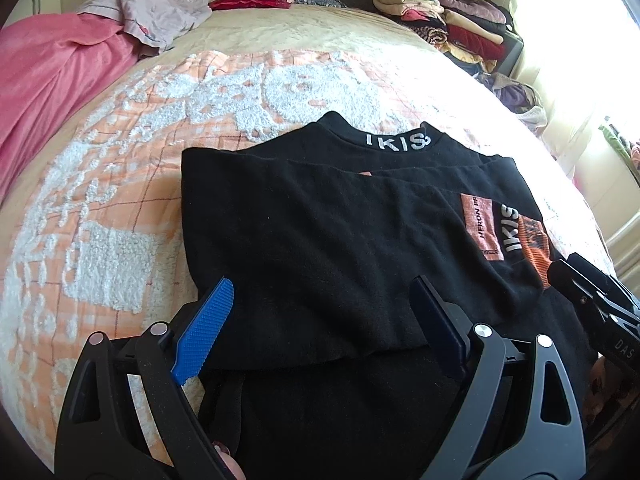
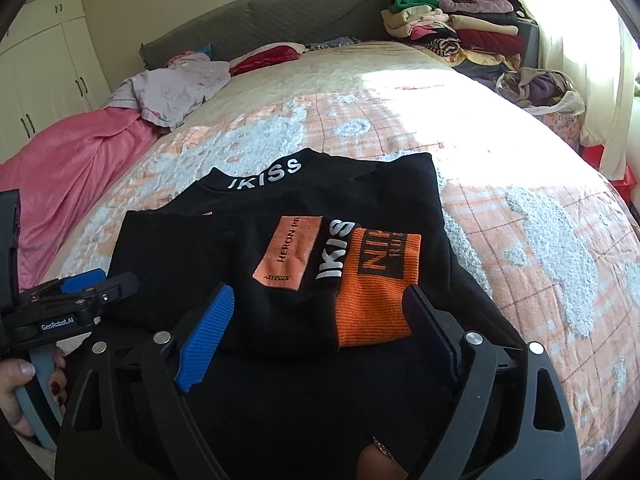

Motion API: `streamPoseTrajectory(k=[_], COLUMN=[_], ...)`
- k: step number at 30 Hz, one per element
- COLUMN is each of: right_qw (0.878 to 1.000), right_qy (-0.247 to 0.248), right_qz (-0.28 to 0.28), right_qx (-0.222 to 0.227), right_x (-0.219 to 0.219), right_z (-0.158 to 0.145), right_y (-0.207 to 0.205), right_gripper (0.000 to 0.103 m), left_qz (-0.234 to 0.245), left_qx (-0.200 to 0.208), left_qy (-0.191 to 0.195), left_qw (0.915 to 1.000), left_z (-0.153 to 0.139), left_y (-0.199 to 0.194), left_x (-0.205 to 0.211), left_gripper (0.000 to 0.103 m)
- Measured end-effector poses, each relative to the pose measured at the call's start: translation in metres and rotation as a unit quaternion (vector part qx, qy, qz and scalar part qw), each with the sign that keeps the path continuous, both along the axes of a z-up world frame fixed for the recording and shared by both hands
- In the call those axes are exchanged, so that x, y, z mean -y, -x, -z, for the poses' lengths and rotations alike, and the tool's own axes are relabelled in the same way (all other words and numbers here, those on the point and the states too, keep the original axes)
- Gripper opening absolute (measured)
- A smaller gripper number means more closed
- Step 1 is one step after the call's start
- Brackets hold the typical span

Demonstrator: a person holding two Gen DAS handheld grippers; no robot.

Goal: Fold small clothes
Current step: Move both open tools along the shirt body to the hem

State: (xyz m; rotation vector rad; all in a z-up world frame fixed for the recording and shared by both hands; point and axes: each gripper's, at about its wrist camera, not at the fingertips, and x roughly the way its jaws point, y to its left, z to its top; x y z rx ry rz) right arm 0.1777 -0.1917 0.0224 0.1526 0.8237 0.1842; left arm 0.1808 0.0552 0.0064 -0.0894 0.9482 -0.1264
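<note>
- Black knit top [image 1: 320, 240] w/ white "IKISS" collar lettering lies folded flat on the peach-and-white tufted bedspread [image 1: 120, 200], near its front edge.
- Orange ribbed cuff [image 2: 372, 300] + peach patch [image 2: 288, 252] face up on the R side of the fold.
- L gripper [image 1: 322, 320]: blue pads spread wide above the fabric, nothing pinched.
- R gripper [image 2: 320, 332]: jaws apart over the cuff, not clamping it.
- Pink blanket [image 1: 48, 80] at far L; stacked clothes pile [image 2: 460, 28] by headboard.

Around the folded black top [image 1: 320, 232] the bedspread [image 1: 120, 208] lies open on its left, far and right sides. A pink blanket [image 1: 52, 76] crowds the left edge, and stacked clothes [image 2: 460, 28] fill the far right corner.
</note>
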Motion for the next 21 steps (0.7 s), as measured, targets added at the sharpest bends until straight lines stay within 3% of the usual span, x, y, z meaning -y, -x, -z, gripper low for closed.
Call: streamPoseTrajectory(k=[4, 5, 15, 17, 21], right_qw=[1.0, 1.0, 1.0, 1.0, 1.0], right_qy=[0.001, 0.001, 0.002, 0.005, 0.005], right_qz=[0.004, 0.004, 0.005, 0.01, 0.012], right_qx=[0.004, 0.005, 0.013, 0.016, 0.021], right_x=[0.001, 0.001, 0.004, 0.005, 0.009], right_z=[-0.004, -0.005, -0.016, -0.018, -0.021], right_y=[0.001, 0.002, 0.013, 0.016, 0.022], right_gripper=[0.085, 0.085, 0.086, 0.098, 0.098], left_qz=[-0.003, -0.004, -0.014, -0.017, -0.025], left_qx=[0.011, 0.013, 0.035, 0.039, 0.041], left_qy=[0.001, 0.0, -0.008, -0.013, -0.019], left_qw=[0.9999, 0.9999, 0.9992, 0.999, 0.9987], left_z=[-0.007, -0.009, -0.02, -0.021, -0.018], left_y=[0.005, 0.006, 0.021, 0.025, 0.035], left_x=[-0.002, -0.002, -0.009, -0.011, -0.017], left_gripper=[0.085, 0.094, 0.094, 0.094, 0.094])
